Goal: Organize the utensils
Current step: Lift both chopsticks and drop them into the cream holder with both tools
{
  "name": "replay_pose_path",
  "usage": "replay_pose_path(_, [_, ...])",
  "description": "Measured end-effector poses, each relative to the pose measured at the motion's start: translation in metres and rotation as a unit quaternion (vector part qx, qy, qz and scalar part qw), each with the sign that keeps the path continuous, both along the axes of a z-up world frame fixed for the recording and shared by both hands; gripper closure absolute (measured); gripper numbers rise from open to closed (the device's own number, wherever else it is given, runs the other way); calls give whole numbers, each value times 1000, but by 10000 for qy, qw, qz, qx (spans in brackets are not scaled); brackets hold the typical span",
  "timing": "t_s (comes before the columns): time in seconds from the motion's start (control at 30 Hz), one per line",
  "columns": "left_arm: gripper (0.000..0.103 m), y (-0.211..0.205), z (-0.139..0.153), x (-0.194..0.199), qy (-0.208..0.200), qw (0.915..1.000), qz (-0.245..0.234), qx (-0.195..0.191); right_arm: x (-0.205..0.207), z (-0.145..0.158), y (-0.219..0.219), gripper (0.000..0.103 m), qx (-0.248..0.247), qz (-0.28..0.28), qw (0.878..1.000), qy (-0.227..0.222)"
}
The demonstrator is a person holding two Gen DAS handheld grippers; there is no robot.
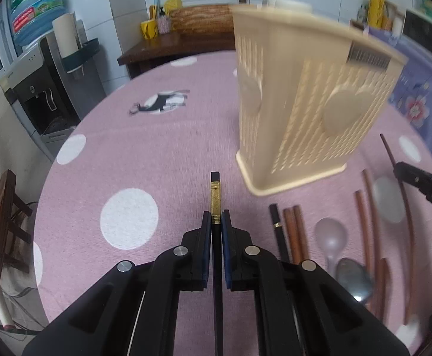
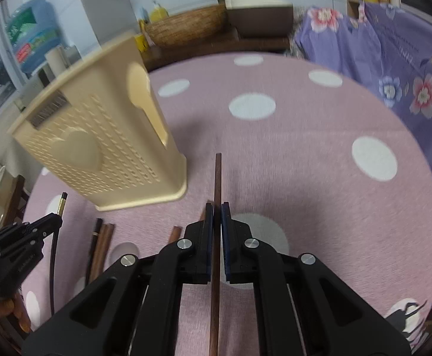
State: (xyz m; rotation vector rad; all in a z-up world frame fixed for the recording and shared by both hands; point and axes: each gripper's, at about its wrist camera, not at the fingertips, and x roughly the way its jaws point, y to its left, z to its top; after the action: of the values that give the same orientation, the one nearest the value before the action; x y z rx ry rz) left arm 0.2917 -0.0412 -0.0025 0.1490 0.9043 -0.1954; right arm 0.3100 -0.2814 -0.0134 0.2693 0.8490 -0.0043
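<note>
Pink tablecloth (image 1: pixel 162 160), black chopstick (image 1: pixel 215 195) pointing away

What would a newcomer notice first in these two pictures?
Probably the tall cream utensil holder standing on the pink dotted tablecloth. Next, each gripper is shut on one chopstick: the left gripper on a black chopstick with a gold band, the right gripper on a brown chopstick. More chopsticks and spoons lie before the holder.

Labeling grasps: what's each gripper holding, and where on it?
Left gripper pinches a black chopstick just below its gold band. Right gripper pinches a brown wooden chopstick a little below its far end.
</note>
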Motion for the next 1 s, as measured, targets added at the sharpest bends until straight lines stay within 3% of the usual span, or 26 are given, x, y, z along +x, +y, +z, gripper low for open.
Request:
replay_pose_path(0.2, [95,21,64,-20,-702,9966,33,-425,-32,63,-13,97,15,180,9965,-812])
replay_pose_path(0.37, [95,34,106,-31,-1268,9905,134,-520,-52,109,-27,97,-98,174,9911,-1313])
replay_pose_path(0.47, [95,39,115,-32,-1468,9876,252,-498,-56,121,-30,97,-143,195,9903,-1371])
replay_pose_path(0.8, [95,49,120,-33,-1534,9859,401,-525,-59,128,-27,97,-222,321,9894,-1401])
replay_pose_path(1.0, [95,51,160,-29,-1853,9800,405,-594,-55,164,-24,97,-338,357,9847,-1674])
